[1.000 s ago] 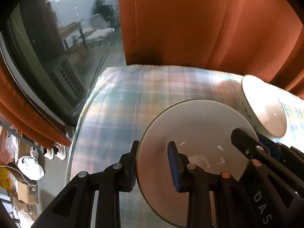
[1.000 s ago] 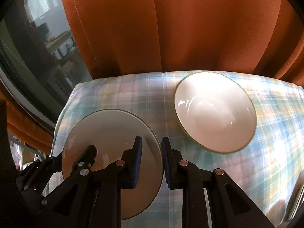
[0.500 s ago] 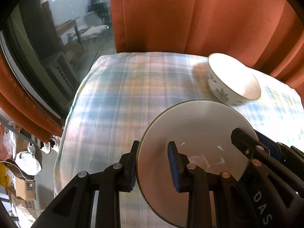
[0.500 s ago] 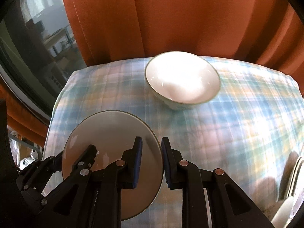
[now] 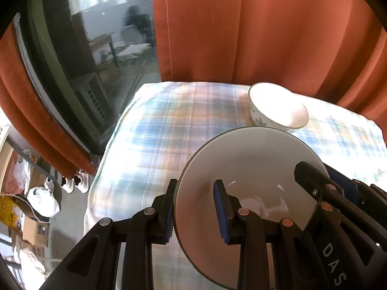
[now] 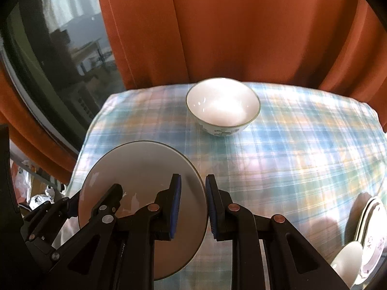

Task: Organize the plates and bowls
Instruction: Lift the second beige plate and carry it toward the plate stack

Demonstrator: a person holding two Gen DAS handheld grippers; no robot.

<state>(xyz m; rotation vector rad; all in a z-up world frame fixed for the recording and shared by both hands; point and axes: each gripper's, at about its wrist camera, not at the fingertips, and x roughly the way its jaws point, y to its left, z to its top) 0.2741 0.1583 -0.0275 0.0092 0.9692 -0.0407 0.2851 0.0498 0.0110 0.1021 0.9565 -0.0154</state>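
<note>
White china rides above the checked cloth (image 6: 302, 149): a plate (image 5: 254, 169), gripped at opposite rims by the left gripper (image 5: 194, 211) and the right gripper (image 6: 192, 207), both clamped tight on its edge. With only thin rim holds, any uneven pull between the hands could, I judge, let it slip and drop. A flowered bowl (image 6: 222, 108) sits ahead near the orange curtain (image 6: 241, 29); stacked dishes (image 6: 370, 232) wait at the right edge, a possible snag.
</note>
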